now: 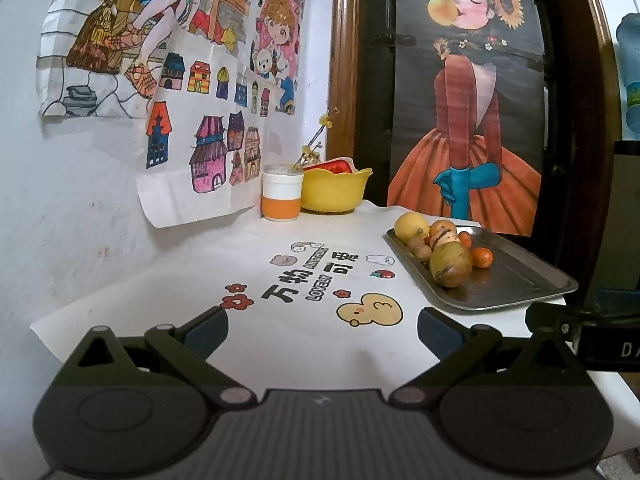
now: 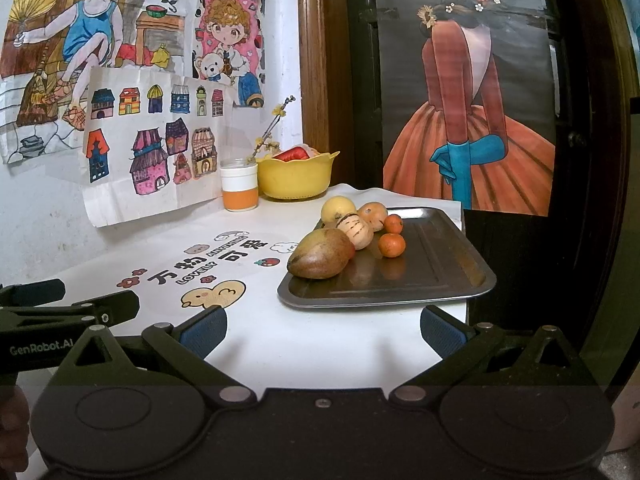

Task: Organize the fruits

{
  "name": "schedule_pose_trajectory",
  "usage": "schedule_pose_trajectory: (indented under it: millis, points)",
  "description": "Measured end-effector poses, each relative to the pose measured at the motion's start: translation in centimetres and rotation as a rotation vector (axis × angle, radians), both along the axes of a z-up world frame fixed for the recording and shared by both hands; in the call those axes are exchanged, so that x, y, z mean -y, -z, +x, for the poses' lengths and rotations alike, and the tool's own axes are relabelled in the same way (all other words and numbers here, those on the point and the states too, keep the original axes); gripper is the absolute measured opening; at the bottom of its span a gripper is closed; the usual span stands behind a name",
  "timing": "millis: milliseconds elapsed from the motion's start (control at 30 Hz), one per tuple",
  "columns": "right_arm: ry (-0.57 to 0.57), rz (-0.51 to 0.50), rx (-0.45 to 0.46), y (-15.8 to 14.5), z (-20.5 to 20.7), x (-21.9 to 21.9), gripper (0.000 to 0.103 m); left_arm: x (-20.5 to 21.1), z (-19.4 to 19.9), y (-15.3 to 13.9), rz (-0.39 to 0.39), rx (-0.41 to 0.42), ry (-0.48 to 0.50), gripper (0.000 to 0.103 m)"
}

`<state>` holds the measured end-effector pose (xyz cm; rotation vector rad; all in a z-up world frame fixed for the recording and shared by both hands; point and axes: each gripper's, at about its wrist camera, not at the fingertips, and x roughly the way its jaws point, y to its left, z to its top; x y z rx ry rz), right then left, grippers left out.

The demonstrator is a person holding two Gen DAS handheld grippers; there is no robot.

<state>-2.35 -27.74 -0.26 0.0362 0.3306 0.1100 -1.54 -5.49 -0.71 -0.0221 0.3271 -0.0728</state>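
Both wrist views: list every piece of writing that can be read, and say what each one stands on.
"万物可爱" on the white table cover.
"LOVELY" under it, same cover.
A word on a dark band above the characters: too blurred to read.
"GenRobot.AI" on the left gripper's body, in the right wrist view.
"MORNI...", cut off, on the pink drawing on the wall.
"DA...", cut off, on the right gripper's body, at the left wrist view's right edge.

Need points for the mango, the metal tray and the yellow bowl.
mango (image 2: 321, 254), right wrist view, middle of its skin
metal tray (image 2: 440, 256), right wrist view, bare floor right of the fruit
yellow bowl (image 2: 294, 178), right wrist view, front of its outer wall
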Motion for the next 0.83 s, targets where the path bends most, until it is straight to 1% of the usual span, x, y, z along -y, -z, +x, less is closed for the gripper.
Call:
schedule_pose_trajectory:
  millis: [167, 833]
  points:
    - [-0.001, 0.000, -0.003, 0.42, -0.10, -0.36, 0.102, 0.02, 0.00, 0.03, 0.000, 0.002, -0.001, 0.103]
    - [-0.002, 0.002, -0.006, 0.52, -0.15, -0.44, 0.102, -0.11, 0.14, 0.18, -0.001, -0.004, -0.008, 0.103]
